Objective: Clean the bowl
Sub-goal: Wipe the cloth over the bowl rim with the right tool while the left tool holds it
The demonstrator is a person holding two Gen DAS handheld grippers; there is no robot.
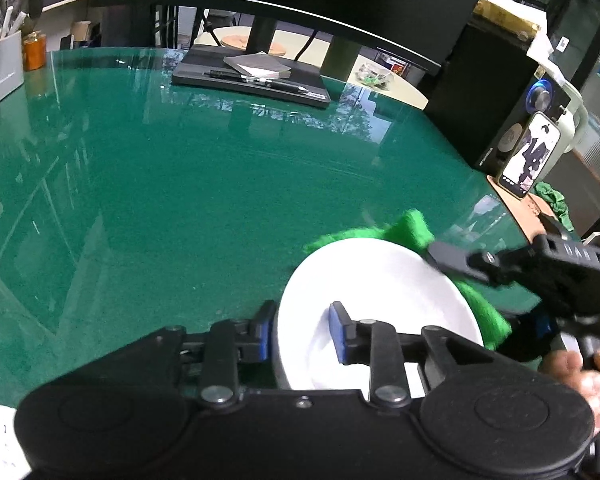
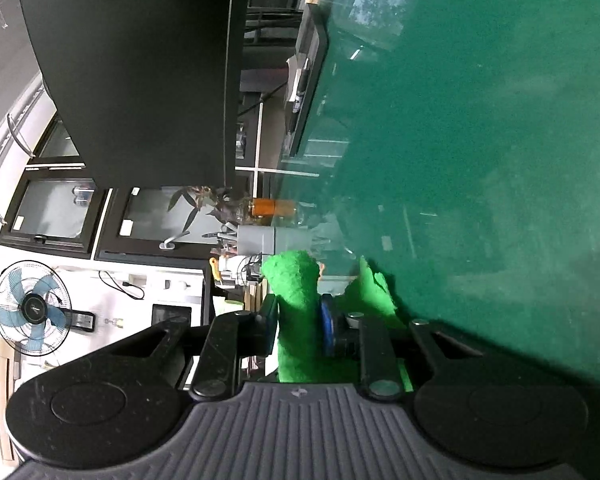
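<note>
A white bowl sits low and right in the left wrist view, on the green table. My left gripper straddles the bowl's near left rim, one blue pad outside the wall and the other inside, shut on it. My right gripper is shut on a bright green cloth that sticks out past its fingertips. From the left wrist view, the right gripper reaches in from the right and holds the cloth against the bowl's far right rim. A hand grips its handle.
A monitor stand with pens and a notepad stands at the back of the table. At the right edge are a black speaker and a phone on a holder. A grey box and an orange jar sit at the far left.
</note>
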